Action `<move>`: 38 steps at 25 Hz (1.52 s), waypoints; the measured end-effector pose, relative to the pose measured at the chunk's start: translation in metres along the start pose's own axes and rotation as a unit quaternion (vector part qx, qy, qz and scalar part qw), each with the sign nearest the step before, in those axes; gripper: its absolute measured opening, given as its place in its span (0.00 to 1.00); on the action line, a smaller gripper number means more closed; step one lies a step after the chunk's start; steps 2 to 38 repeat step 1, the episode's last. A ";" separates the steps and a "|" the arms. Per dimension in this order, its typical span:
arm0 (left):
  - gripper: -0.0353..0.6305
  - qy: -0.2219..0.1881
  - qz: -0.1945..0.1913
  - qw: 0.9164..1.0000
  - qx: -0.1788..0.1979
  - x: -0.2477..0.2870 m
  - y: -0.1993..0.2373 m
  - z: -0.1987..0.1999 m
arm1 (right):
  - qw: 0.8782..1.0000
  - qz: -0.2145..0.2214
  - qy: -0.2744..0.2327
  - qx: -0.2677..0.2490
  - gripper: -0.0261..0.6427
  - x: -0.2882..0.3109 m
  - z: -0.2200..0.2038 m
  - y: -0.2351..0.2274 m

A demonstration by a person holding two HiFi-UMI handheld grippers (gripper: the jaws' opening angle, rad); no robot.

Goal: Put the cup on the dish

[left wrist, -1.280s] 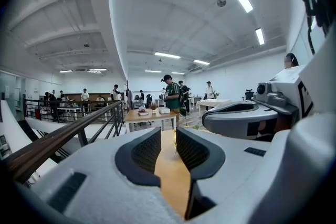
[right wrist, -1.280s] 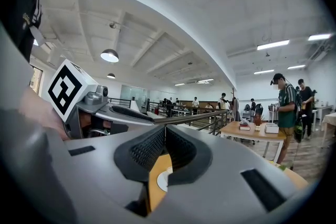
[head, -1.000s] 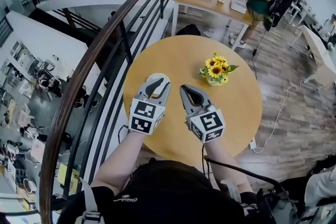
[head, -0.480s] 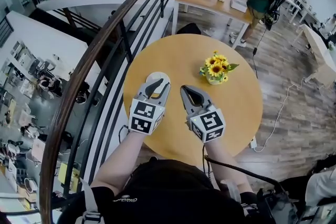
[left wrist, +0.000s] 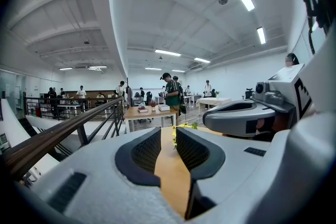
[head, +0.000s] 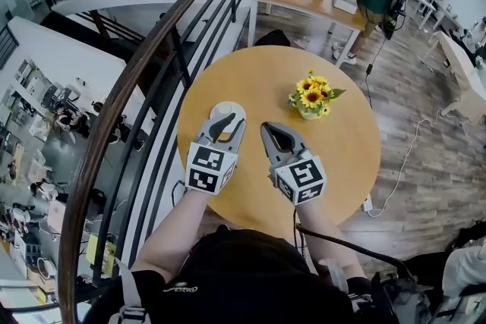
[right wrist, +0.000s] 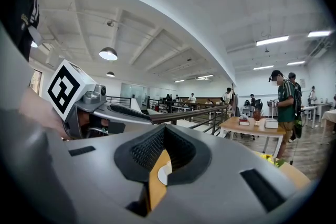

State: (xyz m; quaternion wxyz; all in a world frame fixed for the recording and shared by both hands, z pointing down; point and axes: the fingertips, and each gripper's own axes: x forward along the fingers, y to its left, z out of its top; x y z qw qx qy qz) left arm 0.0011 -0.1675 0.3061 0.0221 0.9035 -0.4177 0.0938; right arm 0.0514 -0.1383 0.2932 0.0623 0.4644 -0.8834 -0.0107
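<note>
A small white dish lies on the round wooden table, at its left side. My left gripper hovers level over the dish's near edge, shut with nothing in it. My right gripper hangs beside it, a little to the right, also shut and empty. In the right gripper view the dish shows through the gap behind the closed jaws. A small pot of yellow sunflowers stands near the table's middle, beyond the right gripper. I see no separate cup in any view.
A dark metal railing runs close along the table's left edge, with a drop to a lower floor behind it. A rectangular wooden table with books stands further back, and people stand beside it.
Both grippers have stayed where they were. Only the people in the background have shifted slightly.
</note>
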 end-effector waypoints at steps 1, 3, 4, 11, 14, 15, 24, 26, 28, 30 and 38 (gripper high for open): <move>0.20 0.000 0.000 1.000 0.000 0.001 0.000 -0.001 | 1.000 0.001 0.000 0.000 0.05 0.000 -0.001 0.000; 0.20 0.000 0.000 1.000 0.000 0.001 0.000 -0.001 | 1.000 0.001 0.000 0.000 0.05 0.000 -0.001 0.000; 0.20 0.000 0.000 1.000 0.000 0.001 0.000 -0.001 | 1.000 0.001 0.000 0.000 0.05 0.000 -0.001 0.000; 0.20 0.000 0.000 1.000 0.000 0.001 0.000 -0.001 | 1.000 0.001 0.000 0.000 0.05 0.000 -0.001 0.000; 0.20 0.000 0.000 1.000 0.000 0.001 0.000 -0.001 | 1.000 0.001 0.000 0.000 0.05 0.000 -0.001 0.000; 0.20 0.000 0.000 1.000 0.000 0.001 0.000 -0.001 | 1.000 0.001 0.000 0.000 0.05 0.000 -0.001 0.000; 0.20 0.000 0.000 1.000 0.000 0.001 0.000 -0.001 | 1.000 0.001 0.000 0.000 0.05 0.000 -0.001 0.000; 0.20 0.000 0.000 1.000 0.000 0.001 0.000 -0.001 | 1.000 0.001 0.000 0.000 0.05 0.000 -0.001 0.000; 0.20 0.000 0.000 1.000 0.000 0.001 0.000 -0.001 | 1.000 0.001 0.000 0.000 0.05 0.000 -0.001 0.000; 0.20 0.000 0.000 1.000 0.000 0.001 0.000 -0.001 | 1.000 0.001 0.000 0.000 0.05 0.000 -0.001 0.000; 0.20 0.000 0.000 1.000 0.000 0.001 0.000 -0.001 | 1.000 0.001 0.000 0.000 0.05 0.000 -0.001 0.000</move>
